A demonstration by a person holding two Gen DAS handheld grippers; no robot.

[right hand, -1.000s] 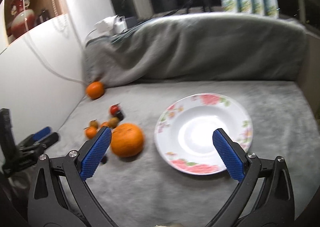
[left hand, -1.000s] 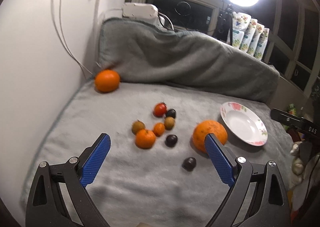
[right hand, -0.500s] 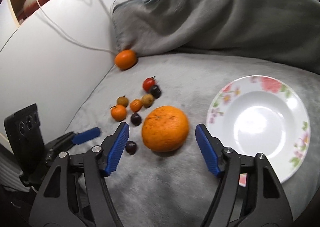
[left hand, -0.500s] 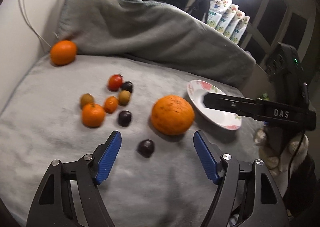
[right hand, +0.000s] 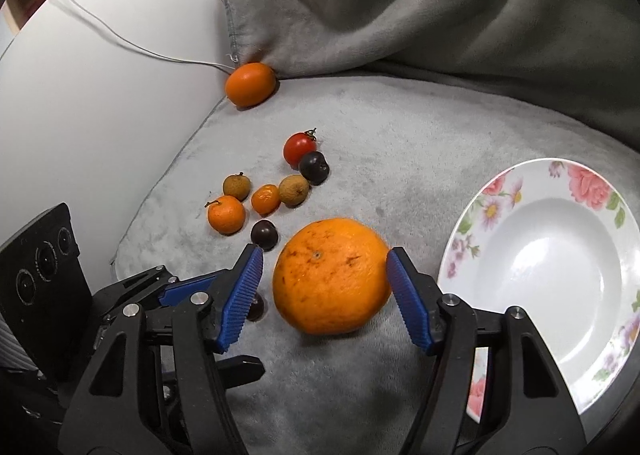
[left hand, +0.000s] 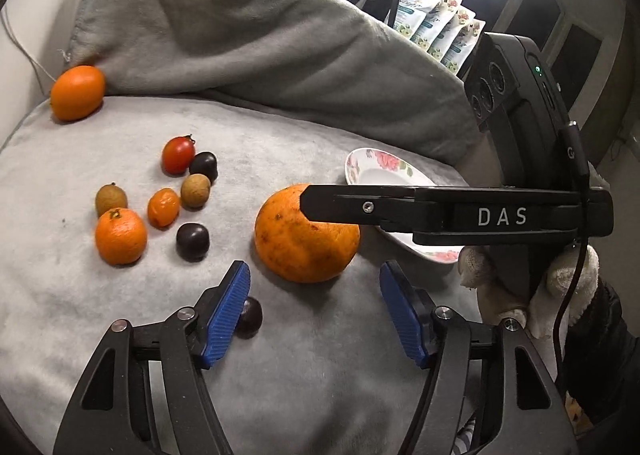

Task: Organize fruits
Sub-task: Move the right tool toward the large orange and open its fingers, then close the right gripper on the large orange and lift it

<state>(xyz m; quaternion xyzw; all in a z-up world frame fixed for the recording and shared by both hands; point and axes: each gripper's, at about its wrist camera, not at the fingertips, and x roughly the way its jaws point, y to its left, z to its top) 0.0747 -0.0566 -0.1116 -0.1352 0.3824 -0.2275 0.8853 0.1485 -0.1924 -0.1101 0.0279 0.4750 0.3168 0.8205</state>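
Note:
A large orange point(right hand: 332, 275) lies on the grey blanket between the blue pads of my right gripper point(right hand: 322, 267); the right pad touches it and a small gap shows at the left pad. It also shows in the left wrist view point(left hand: 306, 235), just beyond my open left gripper point(left hand: 314, 285). The right gripper's arm point(left hand: 440, 213) crosses over it there. A floral white plate point(right hand: 560, 267) sits to the right. A dark grape point(left hand: 250, 315) lies beside my left fingertip.
A cluster of small fruits point(right hand: 272, 191) lies left of the orange: a tomato point(left hand: 178, 154), mandarins, longans, dark grapes. Another orange point(right hand: 250, 83) sits at the back left by the wall. A grey blanket fold point(left hand: 260, 43) rises behind.
Both grippers have moved in toward the large orange. The right gripper's pads now flank it and have narrowed. The left gripper has come closer behind it.

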